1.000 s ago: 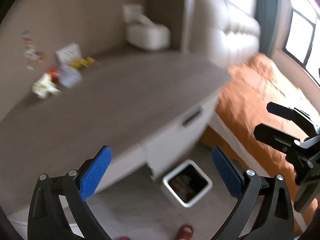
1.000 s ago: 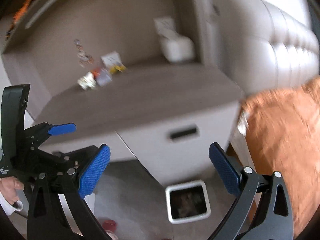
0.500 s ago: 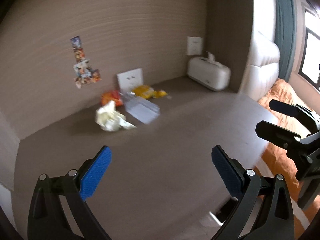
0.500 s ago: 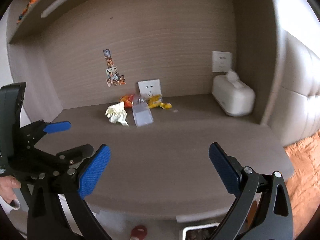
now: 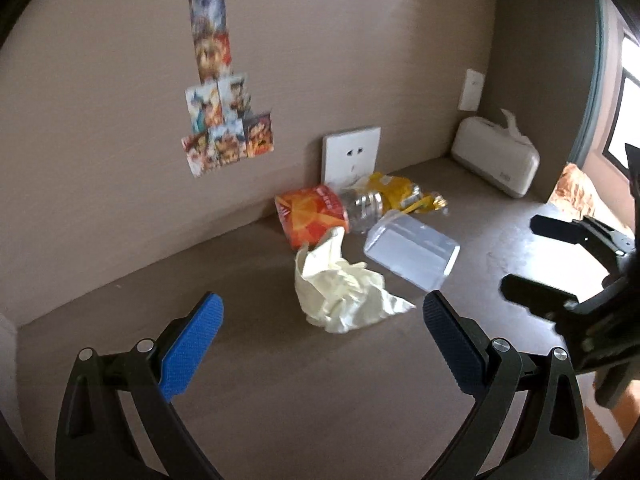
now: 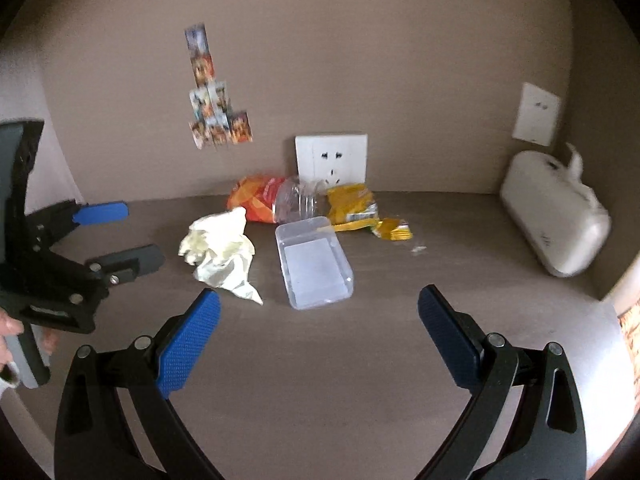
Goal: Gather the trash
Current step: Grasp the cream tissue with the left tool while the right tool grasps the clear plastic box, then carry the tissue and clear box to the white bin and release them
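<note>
A pile of trash lies on the brown desk (image 5: 280, 400) near the back wall: crumpled pale-yellow paper (image 5: 344, 292) (image 6: 220, 252), a clear plastic box (image 5: 412, 252) (image 6: 314, 268), an orange wrapper (image 5: 310, 214) (image 6: 254, 198), a clear crushed bottle (image 5: 366, 204) (image 6: 296, 200) and a yellow wrapper (image 5: 400, 192) (image 6: 356, 208). My left gripper (image 5: 320, 320) is open and empty, just short of the crumpled paper. My right gripper (image 6: 318, 320) is open and empty, just short of the clear box.
A white tissue box (image 5: 496, 168) (image 6: 556, 212) stands at the desk's back right corner. A white wall socket (image 5: 352, 156) (image 6: 332, 160) sits behind the trash, stickers (image 5: 224, 120) on the wall above. An orange bed cover (image 5: 580, 192) lies to the right.
Both grippers have moved up over the desk and forward toward the trash pile, which now looks much larger and closer. The floor bin has dropped out of view.
</note>
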